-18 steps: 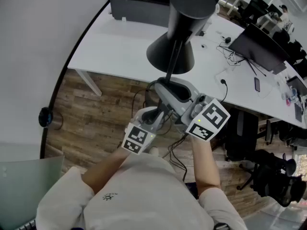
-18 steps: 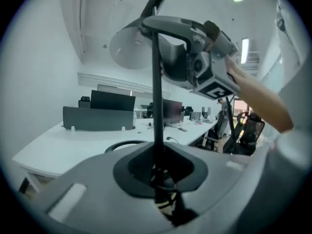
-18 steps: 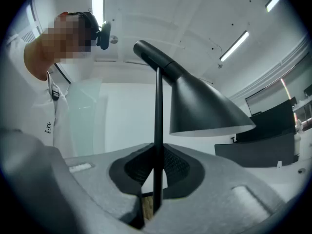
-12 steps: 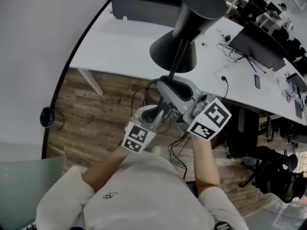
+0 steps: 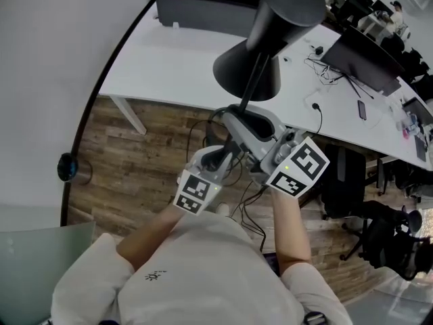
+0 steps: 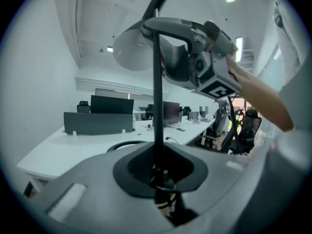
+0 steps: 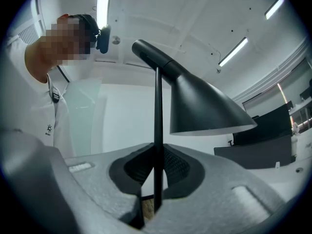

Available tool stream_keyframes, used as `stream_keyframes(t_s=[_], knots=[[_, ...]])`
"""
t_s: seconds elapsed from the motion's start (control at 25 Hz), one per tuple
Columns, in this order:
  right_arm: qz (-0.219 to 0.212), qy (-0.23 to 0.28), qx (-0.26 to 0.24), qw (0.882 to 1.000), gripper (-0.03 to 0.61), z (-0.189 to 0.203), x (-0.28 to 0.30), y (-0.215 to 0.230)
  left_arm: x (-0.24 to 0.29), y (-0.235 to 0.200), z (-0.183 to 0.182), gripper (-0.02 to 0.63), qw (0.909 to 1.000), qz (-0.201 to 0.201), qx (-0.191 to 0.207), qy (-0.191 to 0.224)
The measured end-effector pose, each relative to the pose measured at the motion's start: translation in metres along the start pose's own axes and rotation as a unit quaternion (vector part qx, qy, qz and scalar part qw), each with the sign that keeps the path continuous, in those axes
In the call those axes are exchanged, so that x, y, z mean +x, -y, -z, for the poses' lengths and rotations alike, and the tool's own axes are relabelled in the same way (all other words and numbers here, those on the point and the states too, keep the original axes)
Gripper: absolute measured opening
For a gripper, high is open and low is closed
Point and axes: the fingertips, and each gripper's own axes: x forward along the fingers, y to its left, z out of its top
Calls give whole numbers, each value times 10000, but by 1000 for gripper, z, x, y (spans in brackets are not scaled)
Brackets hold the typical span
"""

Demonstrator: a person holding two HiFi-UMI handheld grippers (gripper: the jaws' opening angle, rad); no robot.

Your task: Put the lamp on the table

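A black lamp with a cone shade (image 5: 247, 73) hangs in the air over the near edge of the long white table (image 5: 162, 59). Its thin stem (image 5: 249, 87) runs down into both grippers. My right gripper (image 5: 242, 119) is shut on the stem, higher up. My left gripper (image 5: 226, 156) is shut on it lower down. In the left gripper view the stem (image 6: 157, 106) rises between the jaws to the right gripper (image 6: 195, 57), with the shade (image 6: 132, 48) behind it. In the right gripper view the stem (image 7: 157, 130) stands pinched, the shade (image 7: 204, 106) at its right. The lamp's foot is hidden.
A dark screen panel (image 5: 196, 12) stands at the table's far end. Monitors (image 5: 362, 53), cables (image 5: 318, 66) and a phone (image 5: 362, 110) lie at the right. Cords (image 5: 203, 131) trail on the wood floor, a black office chair (image 5: 385, 235) stands at the right, a glass panel (image 5: 34, 263) at the lower left.
The lamp and both grippers have shifted slightly to the right and toward the table. Both grips on the stem are unchanged.
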Motion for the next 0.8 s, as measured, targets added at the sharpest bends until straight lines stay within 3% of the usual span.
stream_keyframes(t_s=[0.8], knots=[[269, -95, -107, 9995, 38, 7, 24, -5, -14, -22, 7, 46, 9996, 274, 73, 27]])
